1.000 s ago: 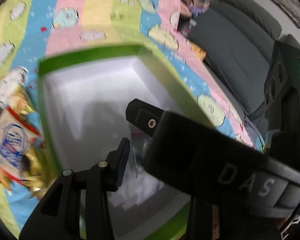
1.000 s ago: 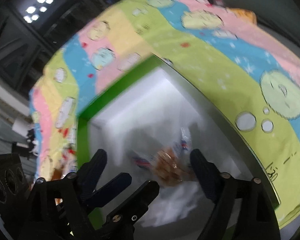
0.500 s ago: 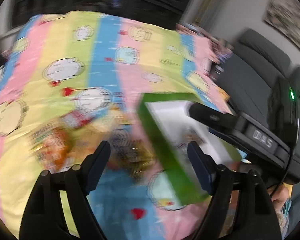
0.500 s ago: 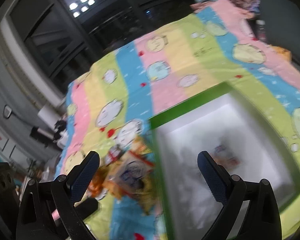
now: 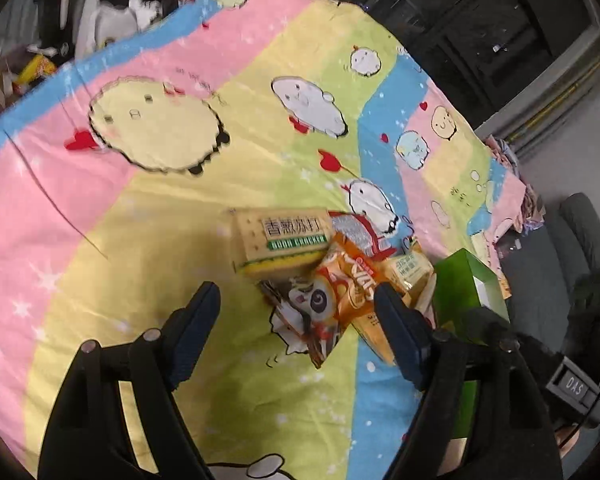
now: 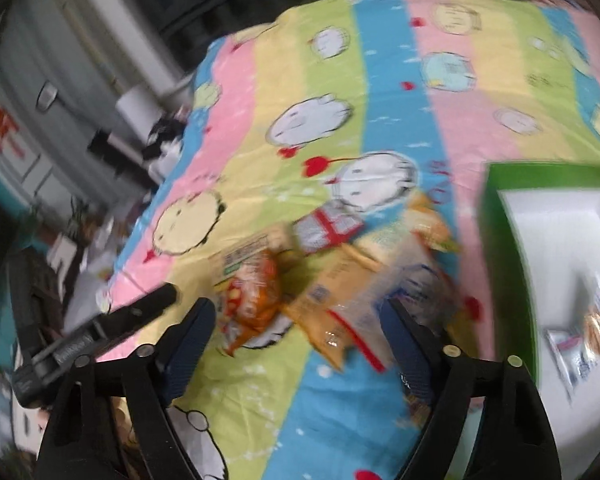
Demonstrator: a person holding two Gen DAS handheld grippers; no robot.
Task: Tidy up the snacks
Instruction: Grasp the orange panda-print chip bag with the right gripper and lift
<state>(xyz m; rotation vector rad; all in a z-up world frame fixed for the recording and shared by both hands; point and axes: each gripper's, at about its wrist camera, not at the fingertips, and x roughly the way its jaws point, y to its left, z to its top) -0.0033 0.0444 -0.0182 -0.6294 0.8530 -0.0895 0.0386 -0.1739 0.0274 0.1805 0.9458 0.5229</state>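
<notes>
A heap of snacks lies on the striped cartoon bedsheet. In the left wrist view it holds a soda cracker box, an orange bag and a torn cartoon packet. My left gripper hovers open just before the heap with nothing gripped. In the blurred right wrist view my right gripper is over the orange bag and a yellow packet. Its jaws are closing and press on nothing. The green box at the right holds one packet.
The green box stands right of the heap, partly behind my right finger. One finger of the left gripper reaches in from the left. Clutter and furniture line the bed's far left edge. A grey sofa is at the right.
Both grippers swung left from above the box's white inside to the snack heap. The left jaws went from narrow to wide. A packet now lies in the box.
</notes>
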